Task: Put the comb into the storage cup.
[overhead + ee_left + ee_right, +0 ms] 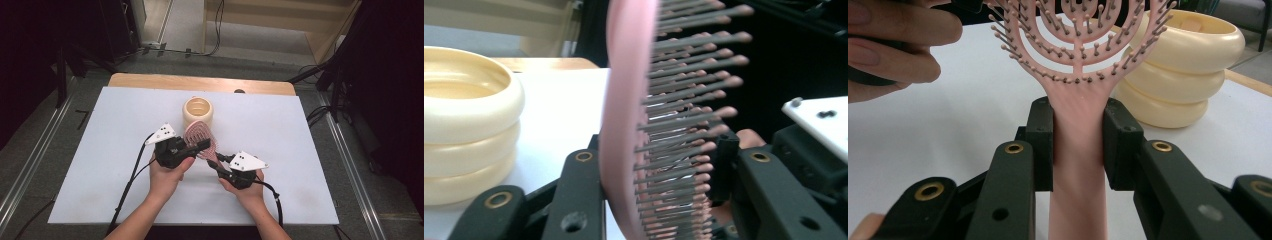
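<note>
Over a white tabletop (110, 165), a pink hairbrush (199, 136) is gripped from both sides above the board's middle. The right gripper (1078, 137) has its jaws clenched on the brush handle, the bristled head rising beyond them. The left gripper (659, 165) grasps the brush head edge-on, one jaw against the pink back, the other at the bristle tips. A cream ribbed cup (198, 112) stands upright just beyond the brush, on the far side of it
</note>
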Tool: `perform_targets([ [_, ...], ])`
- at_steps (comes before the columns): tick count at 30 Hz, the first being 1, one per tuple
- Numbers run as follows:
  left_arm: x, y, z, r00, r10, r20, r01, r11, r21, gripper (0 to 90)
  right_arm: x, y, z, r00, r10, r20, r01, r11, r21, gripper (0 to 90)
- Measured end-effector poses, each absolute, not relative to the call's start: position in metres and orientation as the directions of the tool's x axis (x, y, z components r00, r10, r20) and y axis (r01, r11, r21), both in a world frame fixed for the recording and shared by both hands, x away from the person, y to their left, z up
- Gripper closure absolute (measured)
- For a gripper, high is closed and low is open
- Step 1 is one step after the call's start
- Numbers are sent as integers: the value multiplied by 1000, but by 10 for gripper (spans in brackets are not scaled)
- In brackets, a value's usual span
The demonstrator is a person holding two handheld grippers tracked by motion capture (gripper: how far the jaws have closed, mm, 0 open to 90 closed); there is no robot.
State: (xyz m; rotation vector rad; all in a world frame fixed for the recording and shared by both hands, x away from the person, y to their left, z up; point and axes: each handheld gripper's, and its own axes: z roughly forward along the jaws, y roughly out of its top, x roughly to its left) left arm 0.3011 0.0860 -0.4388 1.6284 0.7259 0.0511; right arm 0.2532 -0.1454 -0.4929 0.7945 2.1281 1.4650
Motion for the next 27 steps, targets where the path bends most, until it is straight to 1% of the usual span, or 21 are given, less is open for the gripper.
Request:
perform_targets([
  [2,300,86,-438,804,470,-363,419,-15,908,645,253,-145,-493,-741,671,-32,210,276,938,675],
  [3,300,86,-438,809,465,-360,414,-16,910,649,254,-145,-494,-745,667,-20,213,266,940,661],
  [4,300,86,-438,808,468,-359,414,-17,910,650,255,-147,-493,-755,656,0,214,246,945,621],
  [5,300,86,-438,808,468,-359,414,-17,910,650,255,-147,-493,-755,656,0,214,246,945,621],
  [7,301,87,-438,809,454,-374,420,-1,908,650,256,-149,-491,-774,631,47,225,205,953,517],
  [8,300,87,-437,811,452,-370,414,2,910,650,257,-152,-489,-782,620,68,230,185,955,436],
  [9,299,87,-436,813,456,-363,406,4,914,651,257,-154,-488,-780,621,73,234,182,955,401],
  [10,298,87,-435,815,457,-356,399,3,917,651,257,-154,-488,-780,621,73,234,182,955,401],
  [14,298,87,-434,821,461,-338,385,-9,923,650,259,-158,-487,-761,643,86,253,172,952,233],
  [15,298,88,-434,821,465,-332,382,-13,924,650,259,-159,-487,-753,652,86,255,169,952,150],
  [16,298,88,-434,820,469,-328,378,-13,926,651,259,-160,-486,-731,678,82,256,162,953,88],
  [19,299,91,-432,819,472,-325,373,-9,928,651,258,-164,-485,-726,682,93,254,139,957,71],
  [20,299,91,-432,820,473,-322,369,-8,929,651,258,-165,-484,-729,678,93,251,138,958,22],
  [21,300,92,-431,818,478,-319,368,-9,930,651,259,-167,-484,-740,665,99,252,137,958,0],
  [27,302,98,-429,817,485,-313,363,-9,932,651,257,-174,-483,-735,668,118,258,114,959,0],
])
